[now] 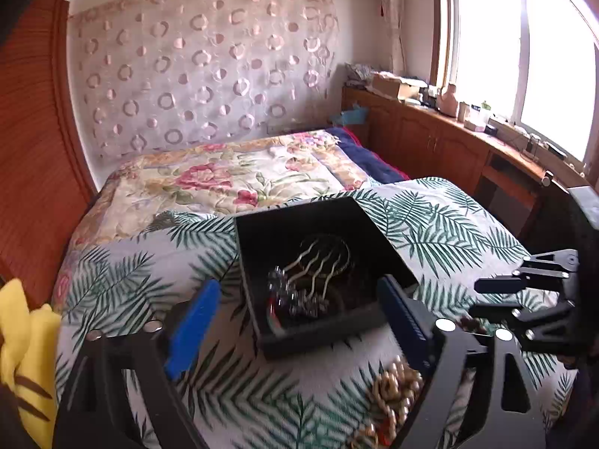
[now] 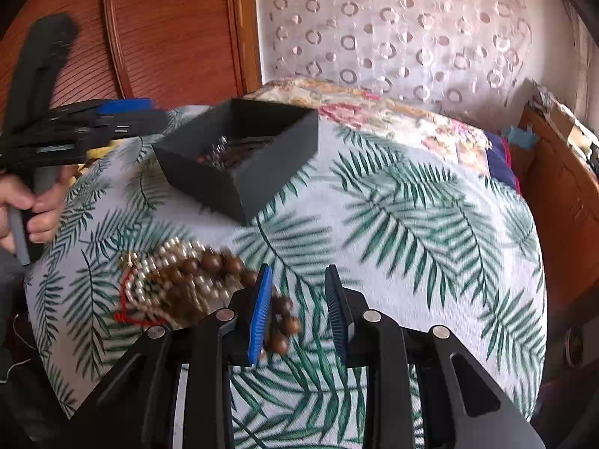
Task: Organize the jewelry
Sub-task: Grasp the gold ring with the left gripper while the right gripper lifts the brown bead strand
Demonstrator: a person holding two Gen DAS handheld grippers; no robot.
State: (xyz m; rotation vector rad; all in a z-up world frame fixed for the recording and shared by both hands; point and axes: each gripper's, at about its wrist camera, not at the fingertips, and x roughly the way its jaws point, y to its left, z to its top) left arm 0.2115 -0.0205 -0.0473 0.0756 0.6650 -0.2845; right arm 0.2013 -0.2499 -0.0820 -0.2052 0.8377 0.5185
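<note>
A black open box point(image 1: 262, 239) sits on the palm-leaf bed cover and holds a wavy metal hair comb point(image 1: 322, 262) and sparkly pieces. My left gripper point(image 1: 299, 318) stands open, its blue pads on either side of the box's near end and not pressing it. In the right wrist view the box point(image 2: 262, 172) is at the upper left, with the left gripper point(image 2: 142, 114) beside it. A heap of pearl strands point(image 2: 168, 273), brown wooden beads point(image 2: 209, 262) and a red cord point(image 2: 131, 314) lies in front. My right gripper point(image 2: 299, 307) is open, with the tail of the brown beads point(image 2: 284, 321) between its fingers.
A hand point(image 2: 37, 202) holds the left gripper's handle. The pearl heap point(image 1: 393, 385) and the right gripper point(image 1: 483, 297) show low right in the left wrist view. A floral quilt point(image 1: 224, 176) lies behind the box. A wooden cabinet point(image 1: 430, 138) with clutter runs under the window. Yellow cloth point(image 1: 22, 336) is at the left.
</note>
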